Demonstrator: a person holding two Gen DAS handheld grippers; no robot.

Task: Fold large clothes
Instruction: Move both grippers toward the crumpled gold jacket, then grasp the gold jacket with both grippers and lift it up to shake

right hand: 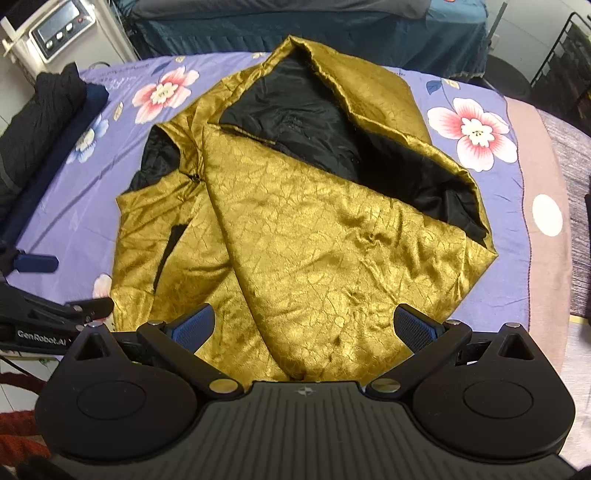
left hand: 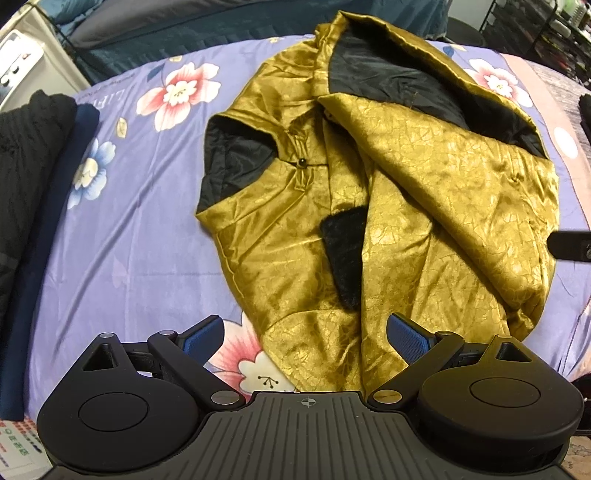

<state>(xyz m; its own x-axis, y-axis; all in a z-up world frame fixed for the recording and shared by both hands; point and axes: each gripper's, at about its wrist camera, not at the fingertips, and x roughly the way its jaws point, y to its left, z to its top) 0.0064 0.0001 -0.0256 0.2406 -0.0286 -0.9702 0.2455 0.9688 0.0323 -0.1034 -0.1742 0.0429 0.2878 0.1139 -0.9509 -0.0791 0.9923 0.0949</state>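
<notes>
A gold crinkled garment point(left hand: 424, 192) with black lining lies spread and partly folded on a purple floral sheet point(left hand: 125, 236). Its black lining point(right hand: 314, 129) shows where the top flap is turned back. A black fur patch point(left hand: 343, 254) peeks out in the middle. My left gripper point(left hand: 304, 334) hovers open above the garment's near hem, nothing between its blue pads point(left hand: 205, 336). My right gripper point(right hand: 304, 325) hangs open over the garment's point(right hand: 314, 251) near right part, its pads apart and clear of the cloth. One finger of the right gripper point(left hand: 569, 245) pokes in at the left view's right edge.
A stack of folded dark clothes point(left hand: 33, 147) lies along the sheet's left side. A white machine with a display point(right hand: 59, 29) stands at the back left. A teal covered bed point(right hand: 314, 33) lies behind. A pink blanket point(right hand: 543, 173) borders the right. The left gripper's body point(right hand: 40, 314) appears at left.
</notes>
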